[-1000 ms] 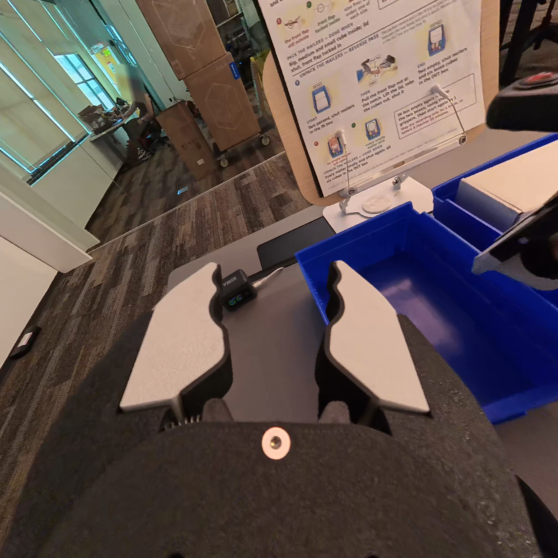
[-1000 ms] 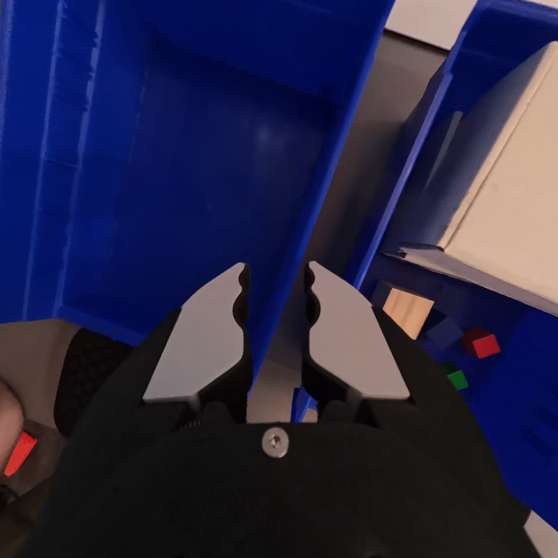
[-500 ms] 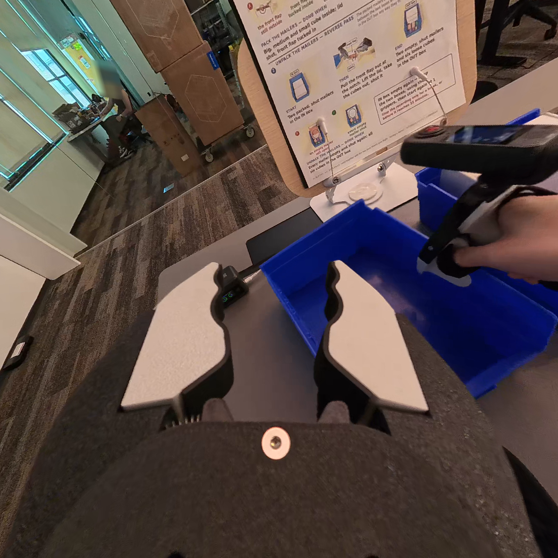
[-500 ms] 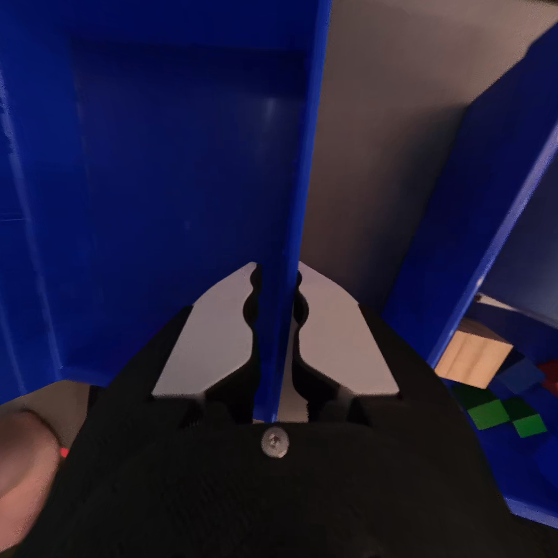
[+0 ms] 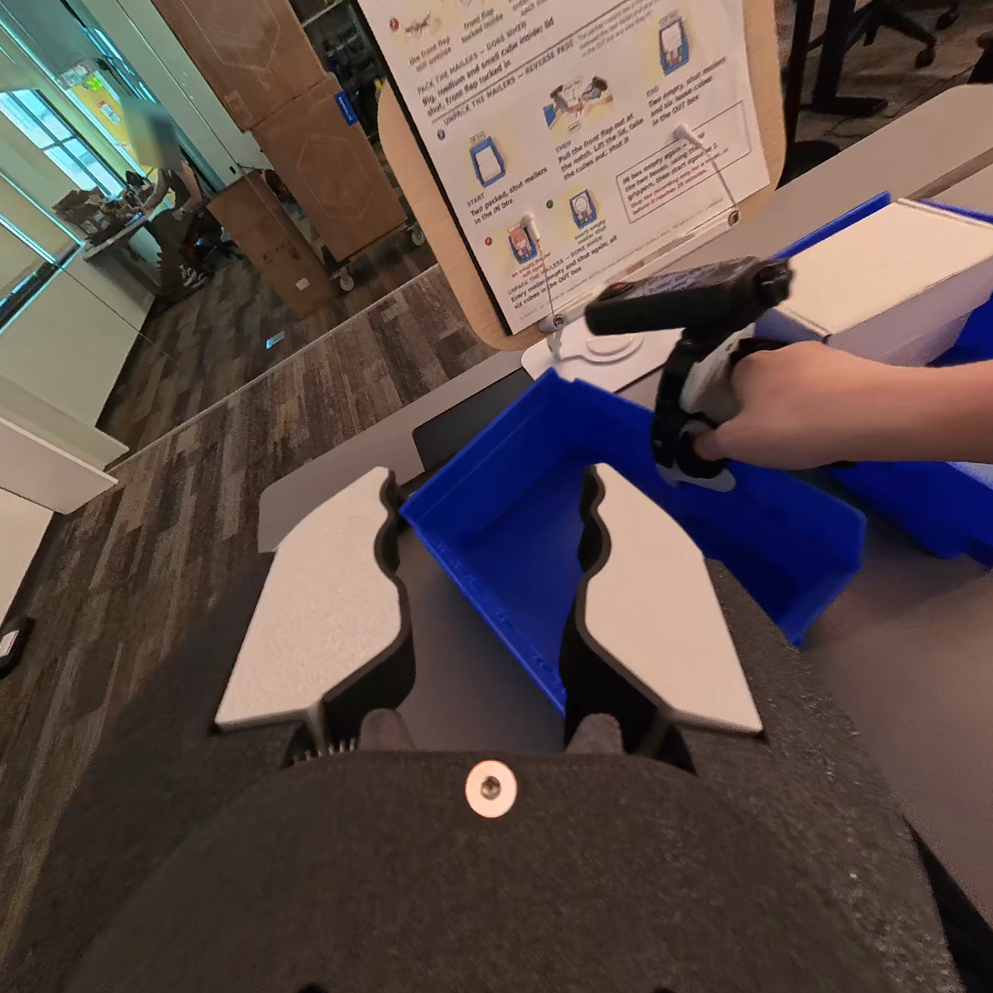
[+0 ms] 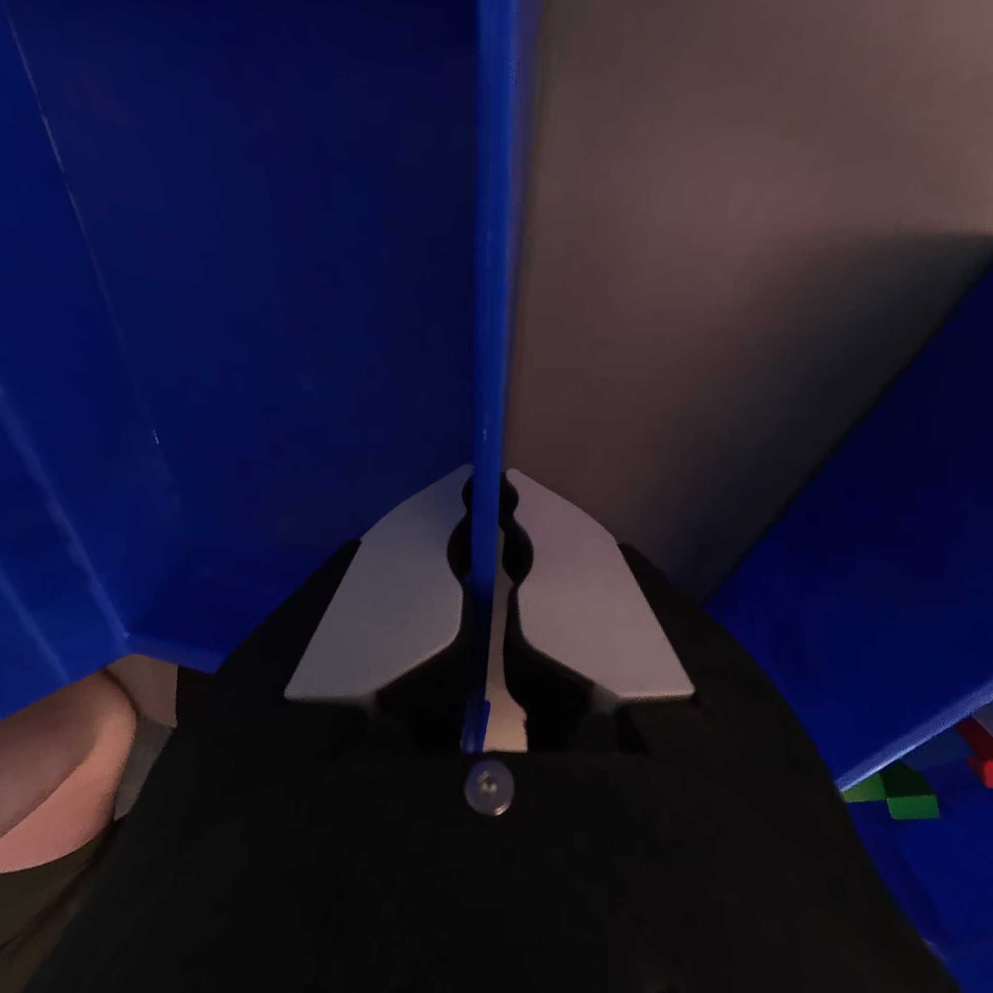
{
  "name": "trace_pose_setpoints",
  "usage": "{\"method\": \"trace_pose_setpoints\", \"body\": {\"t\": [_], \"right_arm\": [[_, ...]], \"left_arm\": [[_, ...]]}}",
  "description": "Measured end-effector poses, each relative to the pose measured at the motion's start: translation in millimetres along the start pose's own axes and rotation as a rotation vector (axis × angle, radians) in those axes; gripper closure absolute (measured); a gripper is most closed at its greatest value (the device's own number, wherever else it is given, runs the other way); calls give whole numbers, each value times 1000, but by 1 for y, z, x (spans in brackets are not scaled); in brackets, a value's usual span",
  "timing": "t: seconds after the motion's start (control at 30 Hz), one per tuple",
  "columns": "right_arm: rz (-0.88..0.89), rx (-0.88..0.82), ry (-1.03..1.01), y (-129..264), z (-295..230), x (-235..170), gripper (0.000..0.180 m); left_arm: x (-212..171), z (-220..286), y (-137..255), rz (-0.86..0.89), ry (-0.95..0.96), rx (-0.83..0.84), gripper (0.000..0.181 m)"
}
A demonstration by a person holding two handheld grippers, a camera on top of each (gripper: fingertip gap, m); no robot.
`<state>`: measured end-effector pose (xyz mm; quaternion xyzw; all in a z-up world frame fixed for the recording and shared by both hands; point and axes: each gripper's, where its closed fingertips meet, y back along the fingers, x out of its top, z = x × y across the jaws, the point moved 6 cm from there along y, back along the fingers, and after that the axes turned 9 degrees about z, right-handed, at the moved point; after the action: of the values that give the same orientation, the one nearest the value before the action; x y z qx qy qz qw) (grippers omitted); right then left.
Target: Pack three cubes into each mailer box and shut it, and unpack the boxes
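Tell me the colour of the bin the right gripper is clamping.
Blue; the empty bin shows best in the left wrist view.

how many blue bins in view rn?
2. The empty bin sits nearer the left gripper, its wall clamped by the right gripper. The second bin, beyond it, holds a white mailer box.

Right gripper (image 6: 488, 478) clamped on the side wall of an empty blue bin (image 6: 491, 268) | grey table (image 6: 725, 268) alongside | green cubes (image 6: 908, 800) in second blue bin (image 6: 886, 618), lower right
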<state>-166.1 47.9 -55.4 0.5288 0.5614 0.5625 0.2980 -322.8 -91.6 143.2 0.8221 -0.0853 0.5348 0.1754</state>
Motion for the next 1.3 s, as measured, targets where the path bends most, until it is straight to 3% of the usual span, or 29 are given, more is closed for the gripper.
{"method": "trace_pose_setpoints", "body": {"t": [0.2,0.4,0.53,0.67,0.83,1.03,1.17,1.3], "right_arm": [[-28,82,103,32,-36,6,173],[-19,139,165,121,-40,0,174],[35,63,112,204,15,-14,173],[82,-9,-29,284,103,-47,174],[165,-74,-278,345,223,-114,174],[245,-72,-519,354,341,-207,174],[265,-34,-626,330,398,-263,174],[268,-10,-672,304,434,-300,174]], "left_arm": [[17,10,43,113,24,-23,112],[39,1,101,398,177,-43,120],[41,-4,119,450,192,-36,120],[39,5,112,402,167,-73,117],[35,25,90,307,111,-153,116],[21,67,44,129,114,-385,113],[6,113,13,-40,193,-684,113],[-20,149,-27,-190,246,-766,114]]}}
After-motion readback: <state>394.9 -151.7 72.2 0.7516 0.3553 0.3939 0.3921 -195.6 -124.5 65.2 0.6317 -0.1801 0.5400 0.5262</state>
